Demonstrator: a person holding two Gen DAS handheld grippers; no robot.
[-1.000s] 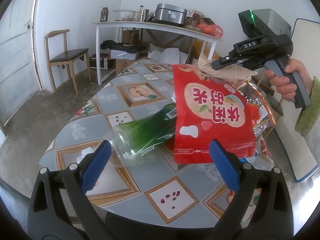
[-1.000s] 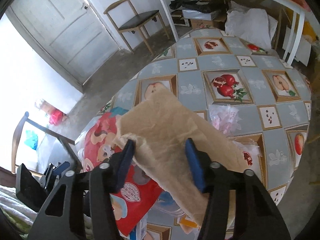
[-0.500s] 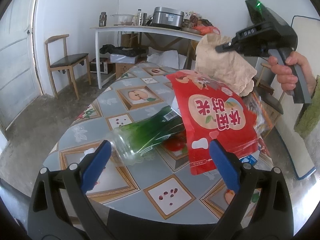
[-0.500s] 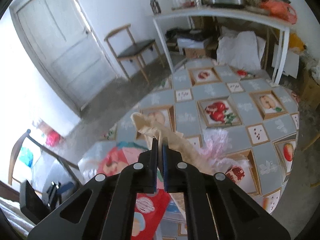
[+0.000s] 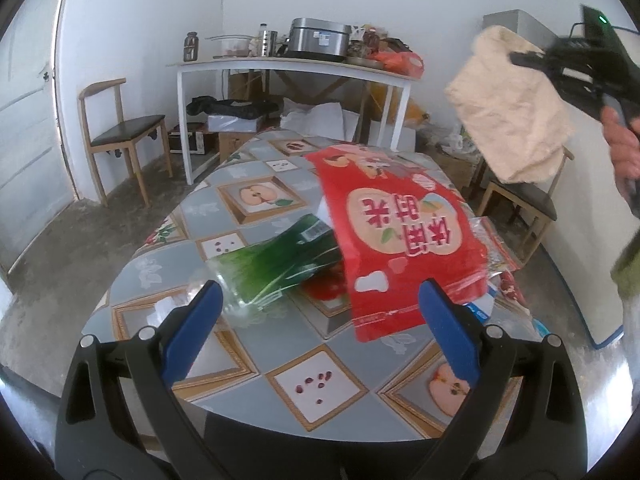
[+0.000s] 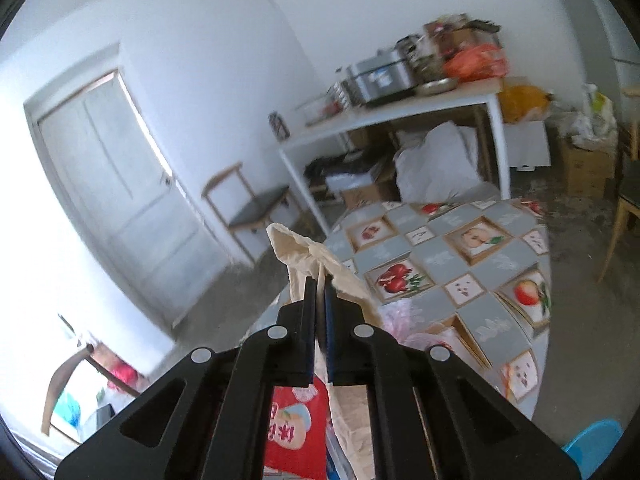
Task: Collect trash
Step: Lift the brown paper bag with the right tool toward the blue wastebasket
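Right gripper [image 6: 319,280] clamped on crumpled paper [image 5: 516,116] — held high, clear of table [image 5: 260,364]. Left gripper [image 5: 320,312] jaws apart, empty; green bottle [image 5: 280,260] just ahead, lying on side, long axis slanting away rightward — left hand nearer.

1. A wooden chair [image 5: 120,136] stands by the white door [image 6: 116,184].
2. A white side table [image 5: 292,70] carries a steel cooker [image 5: 318,44], jars and clutter.
3. Boxes [image 5: 236,122] sit beneath it.
4. A fruit-patterned tablecloth [image 5: 256,200] covers the round table.
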